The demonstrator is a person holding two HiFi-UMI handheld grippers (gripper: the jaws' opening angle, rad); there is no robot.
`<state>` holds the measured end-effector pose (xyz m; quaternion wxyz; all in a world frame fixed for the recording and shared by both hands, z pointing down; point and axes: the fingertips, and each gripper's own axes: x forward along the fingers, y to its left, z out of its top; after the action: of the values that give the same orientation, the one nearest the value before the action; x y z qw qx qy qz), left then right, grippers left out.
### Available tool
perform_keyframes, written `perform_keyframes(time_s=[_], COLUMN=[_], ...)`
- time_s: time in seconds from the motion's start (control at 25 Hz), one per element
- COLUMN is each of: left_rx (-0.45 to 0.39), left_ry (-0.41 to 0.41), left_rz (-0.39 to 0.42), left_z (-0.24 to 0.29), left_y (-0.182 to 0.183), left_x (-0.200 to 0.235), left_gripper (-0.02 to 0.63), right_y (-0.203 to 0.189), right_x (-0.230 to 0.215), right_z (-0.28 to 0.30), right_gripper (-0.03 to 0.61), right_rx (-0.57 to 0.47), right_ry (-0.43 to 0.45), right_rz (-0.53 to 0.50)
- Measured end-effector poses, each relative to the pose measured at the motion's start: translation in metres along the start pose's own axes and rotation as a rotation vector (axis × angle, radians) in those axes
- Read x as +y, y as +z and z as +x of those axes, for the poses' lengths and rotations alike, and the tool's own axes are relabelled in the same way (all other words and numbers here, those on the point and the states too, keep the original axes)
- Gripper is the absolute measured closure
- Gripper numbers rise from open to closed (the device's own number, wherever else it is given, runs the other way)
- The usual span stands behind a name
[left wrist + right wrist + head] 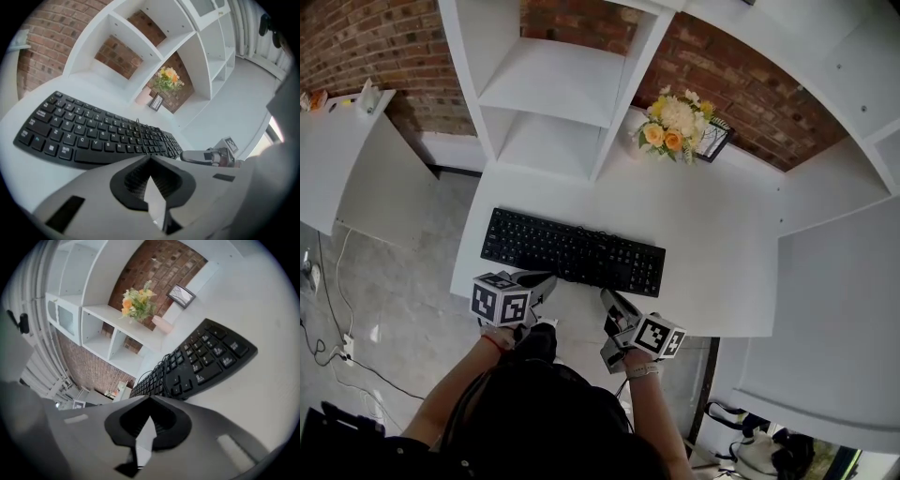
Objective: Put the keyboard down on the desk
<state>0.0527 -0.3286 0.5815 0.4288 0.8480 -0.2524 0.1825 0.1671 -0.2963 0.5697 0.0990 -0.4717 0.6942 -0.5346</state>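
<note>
A black keyboard (572, 250) lies flat on the white desk (712, 234), its cable coiled on the keys near the middle (140, 129). The left gripper view shows the keyboard (93, 133) just ahead; in the right gripper view the keyboard (197, 364) runs off to the upper left. My left gripper (546, 281) hangs at the desk's front edge, shut and empty, a short way before the keyboard. My right gripper (609, 302) is also shut with nothing in it, near the keyboard's front right part. Neither touches the keyboard.
A bouquet of yellow and white flowers (673, 125) and a small framed picture (714, 141) stand at the desk's back by the brick wall. White shelves (548, 94) rise behind the desk. A side surface (834, 309) extends to the right. Cables lie on the floor at left (328, 319).
</note>
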Motion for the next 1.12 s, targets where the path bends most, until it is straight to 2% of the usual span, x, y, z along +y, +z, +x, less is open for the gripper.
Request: perform_keyframes(time_s=[0.24,0.4,0.72,0.88,1.12], left_rx=[-0.146,-0.263,-0.431,-0.485,-0.533], left_ry=[0.071,0.098,0.159,0.171,0.192], left_rz=[0.173,0.249,0.439,0.465,0.473], left_z=[-0.026,-0.048,-0.088,-0.103,-0.126], left_y=[0.023,0.039,0.054,0.052,0.044], left_x=[-0.012,-0.026,-0.066,-0.083,-0.100], left_gripper=[0.618,0.618,0.618,0.618,0.618], right_y=[0.016,0.018,0.030,0.032,0.029], right_x=[0.022,0.036,0.073,0.088,0.101], right_z=[-0.015,-0.031,-0.076,-0.095,-0.120], right_gripper=[0.577,0.577,0.577,0.577,0.577], right_rx=[-0.082,-0.125,-0.263,-0.313,-0.374], right_ry=[-0.016,-0.029,-0.043,-0.046,-0.048], right_rz=[-0.306,-0.501,-0.728,-0.814,-0.844])
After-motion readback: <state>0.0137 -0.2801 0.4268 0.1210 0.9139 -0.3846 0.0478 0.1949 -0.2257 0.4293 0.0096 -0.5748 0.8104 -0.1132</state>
